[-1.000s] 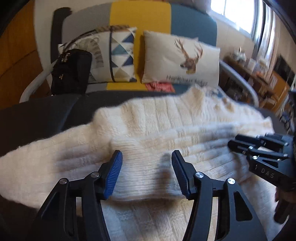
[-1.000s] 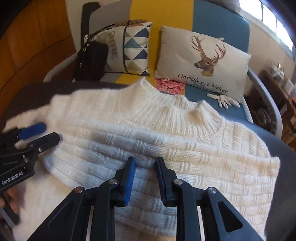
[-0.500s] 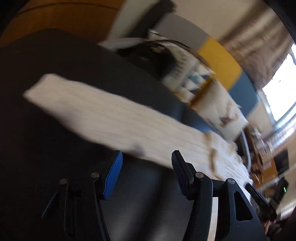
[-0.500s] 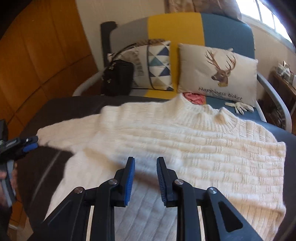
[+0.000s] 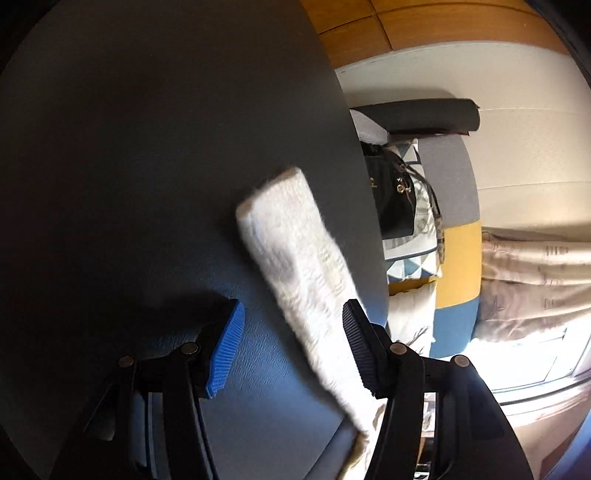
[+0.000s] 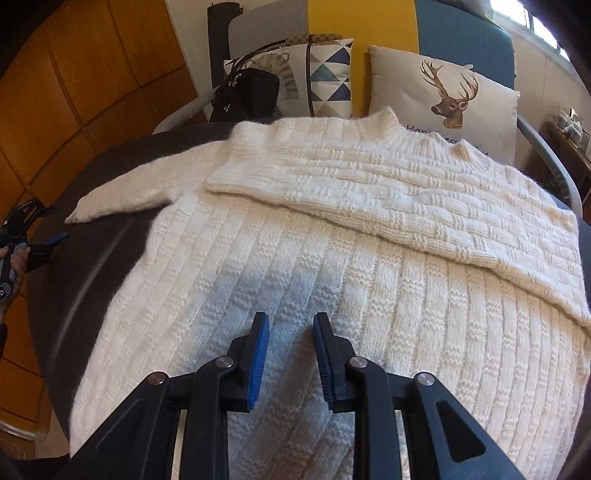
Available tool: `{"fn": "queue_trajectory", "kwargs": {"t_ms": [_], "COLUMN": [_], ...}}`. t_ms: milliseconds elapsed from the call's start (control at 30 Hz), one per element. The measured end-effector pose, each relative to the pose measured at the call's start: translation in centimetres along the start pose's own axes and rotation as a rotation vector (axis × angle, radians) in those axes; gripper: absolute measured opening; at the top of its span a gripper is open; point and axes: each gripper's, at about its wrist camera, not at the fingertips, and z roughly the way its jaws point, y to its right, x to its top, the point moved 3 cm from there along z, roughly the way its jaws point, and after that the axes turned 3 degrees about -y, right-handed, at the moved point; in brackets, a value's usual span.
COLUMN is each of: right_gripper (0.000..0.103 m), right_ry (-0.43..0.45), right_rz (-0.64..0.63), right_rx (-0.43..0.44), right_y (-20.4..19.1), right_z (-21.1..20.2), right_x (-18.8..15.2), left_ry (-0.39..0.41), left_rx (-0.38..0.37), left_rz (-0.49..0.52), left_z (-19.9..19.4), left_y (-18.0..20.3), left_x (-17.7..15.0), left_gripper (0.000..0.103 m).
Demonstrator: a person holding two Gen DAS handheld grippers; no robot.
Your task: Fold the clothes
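Right wrist view: sweater neck toward sofa, sleeve stretched leftward; both tongs empty, parted.

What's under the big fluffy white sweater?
A round dark table lies under the cream knitted sweater; its bare edge shows at the left. One sleeve is folded on top. Whatever else lies beneath is covered.
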Motion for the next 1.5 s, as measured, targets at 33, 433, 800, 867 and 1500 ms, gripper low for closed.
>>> {"fn": "queue_trajectory", "kwargs": {"t_ms": [33, 433, 800, 867, 1500], "right_gripper": [0.025, 0.026, 0.025, 0.025, 0.026], "right_ry": [-0.001, 0.013, 0.061, 0.078, 0.136], "right_rz": [-0.003, -0.030, 0.114, 0.185, 0.471], "right_rx": [-0.003, -0.036, -0.022, -0.004, -0.040], "right_y": [-0.1, 0.0, 3.3, 4.7, 17.0], "right_z": [0.1, 0.0, -1.9, -2.7, -8.8], "right_x": [0.0, 0.0, 0.4, 0.3, -7.4], "left_ry": [0.008, 0.091, 0.112, 0.085, -0.442], "left_rx": [0.003, 0.090, -0.026, -0.078, -0.428], "left_rz": [-0.005, -0.100, 0.036, 0.086, 0.580], "left_z": [0.1, 1.4, 1.9, 2.5, 17.1], "left_y": [0.2, 0.5, 6.3, 9.2, 34.5], "left_x": [0.1, 2.5, -0.7, -2.3, -36.8], "left_gripper": [0.059, 0.007, 0.005, 0.005, 0.005]}}
